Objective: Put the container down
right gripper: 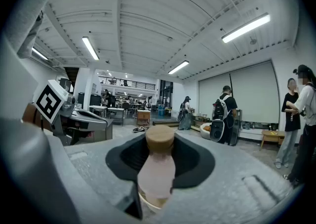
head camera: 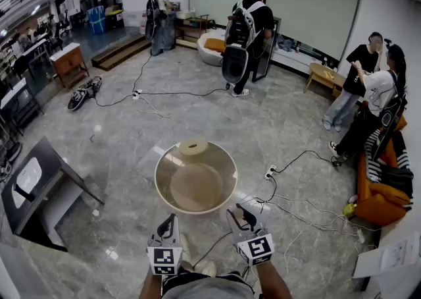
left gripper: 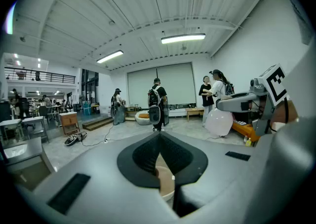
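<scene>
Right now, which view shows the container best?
Head view: the whole container, round rim included. The left gripper view shows only a sliver between its jaws; the right gripper view shows it close and edge-on.

Cables (head camera: 293, 212) right, dark table (head camera: 49, 156) left.

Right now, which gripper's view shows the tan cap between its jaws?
The right gripper: the container's tan cap rises between its jaws. The left gripper's view shows only pale rim.

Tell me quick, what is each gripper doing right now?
Left gripper: closed on the near rim of the container.
Right gripper: closed on the same rim, a little further along.
</scene>
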`<control>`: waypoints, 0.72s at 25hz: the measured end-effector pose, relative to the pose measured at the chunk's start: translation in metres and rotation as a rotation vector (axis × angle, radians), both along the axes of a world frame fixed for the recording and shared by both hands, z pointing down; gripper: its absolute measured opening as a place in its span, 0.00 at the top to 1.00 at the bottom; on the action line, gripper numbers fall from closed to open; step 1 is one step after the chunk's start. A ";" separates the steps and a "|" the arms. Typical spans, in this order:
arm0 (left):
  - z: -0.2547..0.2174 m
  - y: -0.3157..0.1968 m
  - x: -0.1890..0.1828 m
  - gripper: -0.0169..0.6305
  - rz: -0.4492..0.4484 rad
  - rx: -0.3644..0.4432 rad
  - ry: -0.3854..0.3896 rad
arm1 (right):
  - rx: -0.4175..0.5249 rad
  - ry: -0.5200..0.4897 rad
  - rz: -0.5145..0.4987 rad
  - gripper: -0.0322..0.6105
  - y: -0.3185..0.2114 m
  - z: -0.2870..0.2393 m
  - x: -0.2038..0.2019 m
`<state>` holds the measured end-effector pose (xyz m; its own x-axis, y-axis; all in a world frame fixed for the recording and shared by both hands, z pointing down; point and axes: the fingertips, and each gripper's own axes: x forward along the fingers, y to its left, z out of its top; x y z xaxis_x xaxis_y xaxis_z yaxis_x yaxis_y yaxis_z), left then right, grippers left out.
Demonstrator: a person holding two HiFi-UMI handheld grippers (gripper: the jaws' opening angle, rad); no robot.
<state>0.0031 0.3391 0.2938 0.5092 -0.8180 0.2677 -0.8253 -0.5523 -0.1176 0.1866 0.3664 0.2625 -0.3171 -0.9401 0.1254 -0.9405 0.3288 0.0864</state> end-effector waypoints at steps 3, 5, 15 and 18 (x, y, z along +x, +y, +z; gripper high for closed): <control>0.001 0.000 -0.006 0.95 0.006 0.001 0.000 | 0.001 -0.007 -0.001 0.75 0.000 0.000 -0.008; 0.000 0.000 -0.008 0.95 0.007 0.003 0.000 | 0.008 -0.013 -0.006 0.75 0.000 -0.002 -0.011; 0.000 -0.010 -0.016 0.95 -0.023 0.013 0.006 | 0.021 -0.005 -0.060 0.75 -0.015 -0.003 -0.025; -0.001 -0.021 -0.020 0.95 -0.038 0.012 0.010 | 0.021 -0.004 -0.079 0.75 -0.027 -0.003 -0.030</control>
<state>-0.0171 0.3186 0.2923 0.4800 -0.8400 0.2530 -0.8471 -0.5188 -0.1151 0.1569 0.3397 0.2590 -0.3904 -0.9147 0.1044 -0.9122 0.3997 0.0904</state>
